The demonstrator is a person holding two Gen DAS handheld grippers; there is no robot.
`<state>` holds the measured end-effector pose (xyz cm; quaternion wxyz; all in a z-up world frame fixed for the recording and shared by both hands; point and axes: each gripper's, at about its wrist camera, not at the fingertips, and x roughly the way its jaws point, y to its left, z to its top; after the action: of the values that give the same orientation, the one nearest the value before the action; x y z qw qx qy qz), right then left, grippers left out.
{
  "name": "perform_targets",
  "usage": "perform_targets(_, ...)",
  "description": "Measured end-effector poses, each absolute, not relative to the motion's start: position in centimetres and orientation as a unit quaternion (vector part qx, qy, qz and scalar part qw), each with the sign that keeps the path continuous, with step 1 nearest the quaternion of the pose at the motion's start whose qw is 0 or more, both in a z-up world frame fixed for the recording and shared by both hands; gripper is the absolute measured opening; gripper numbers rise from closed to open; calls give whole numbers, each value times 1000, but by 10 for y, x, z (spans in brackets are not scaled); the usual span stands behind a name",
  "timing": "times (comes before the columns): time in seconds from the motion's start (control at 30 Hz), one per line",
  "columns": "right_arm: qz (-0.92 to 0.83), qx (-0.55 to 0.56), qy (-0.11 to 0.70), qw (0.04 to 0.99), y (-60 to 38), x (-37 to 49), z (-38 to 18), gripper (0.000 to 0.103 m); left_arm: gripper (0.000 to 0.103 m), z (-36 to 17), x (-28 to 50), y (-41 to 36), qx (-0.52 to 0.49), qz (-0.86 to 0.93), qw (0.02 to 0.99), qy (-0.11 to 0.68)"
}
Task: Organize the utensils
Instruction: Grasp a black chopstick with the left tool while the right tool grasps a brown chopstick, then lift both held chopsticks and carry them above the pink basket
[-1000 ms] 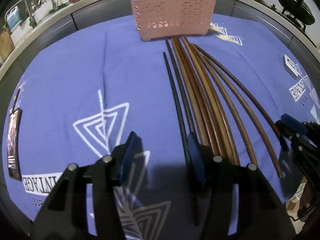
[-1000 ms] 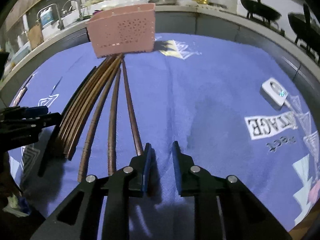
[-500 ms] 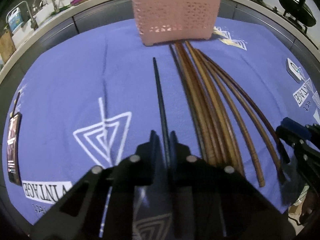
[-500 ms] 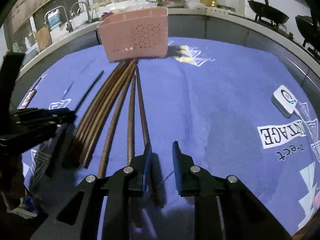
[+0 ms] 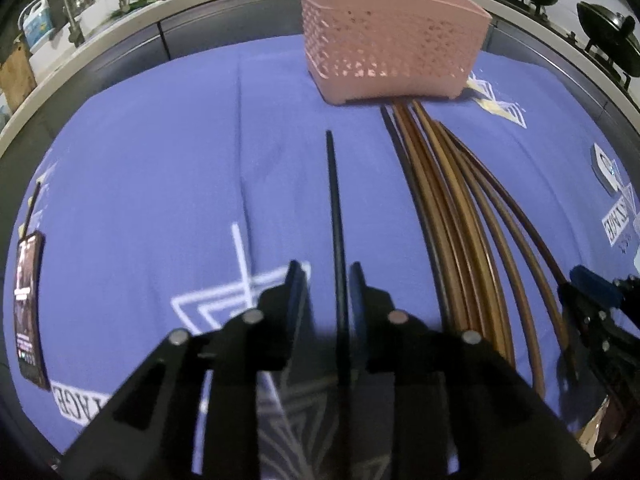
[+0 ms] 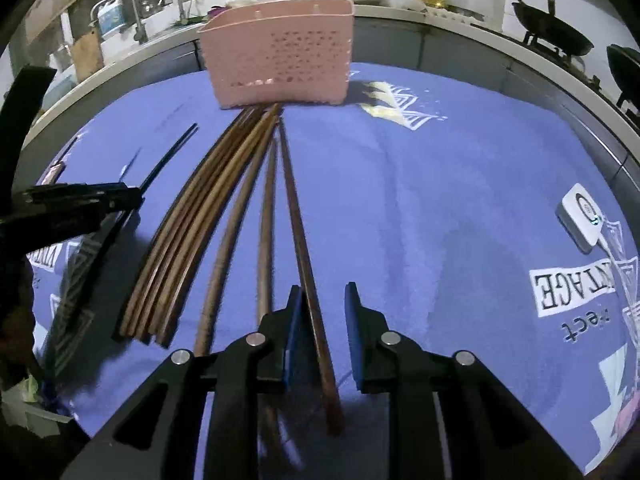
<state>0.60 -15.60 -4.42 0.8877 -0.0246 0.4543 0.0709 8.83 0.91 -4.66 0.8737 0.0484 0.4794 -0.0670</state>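
My left tool point(image 5: 325, 280) now stands part open around the black chopstick point(image 5: 334, 208); half a second ago it was clamped on it, so whether I have any hold is hard to tell. The stick's tip points toward the pink basket point(image 5: 390, 40), apart from the brown chopsticks point(image 5: 452, 216) on the surface. My right tool point(image 6: 320, 300) is open, straddling the rightmost brown chopstick point(image 6: 298, 216), same as before.

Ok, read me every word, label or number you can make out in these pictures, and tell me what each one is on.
"VINTAGE", upside down, only partly in frame: white patch on the purple cloth, right wrist view.
"rect"-like script just below that patch: partly legible.
Second white patch, left wrist view: cut off, unreadable.
Phone screen: too small.
Pink basket: no text.
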Motion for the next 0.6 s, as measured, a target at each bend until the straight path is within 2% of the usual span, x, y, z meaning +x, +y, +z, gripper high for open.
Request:
perform_targets(0.07,74,-23,459,885,-158,13,-44,22,35,-46,99,8,53,-61,873,481)
perform_targets(0.17,90,-28,473,876,-155,35,-42,22,41,-45,117,7,57,-56,874,479)
perform_targets(0.4,146,-79,502,849,-117,117,-34,22,42,-43,153,2,50,-54,880,469)
perform_targets(0.43,155,-76,508,844,-113,128,-33,22,35,-44,156,-1,51,-57,882,465)
perform_targets(0.47,168,-71,513,839,-110,140,-33,22,23,-44,157,-3,53,-61,883,462)
perform_targets(0.5,175,-70,514,837,-108,146,-33,17,16,-43,157,-6,54,-70,884,460)
perform_targets(0.53,183,-63,515,835,-108,151,-33,6,4,-43,158,-10,53,-81,882,461)
perform_targets(0.6,189,-36,523,830,-113,157,-33,5,4,-42,158,-13,51,-90,881,462)
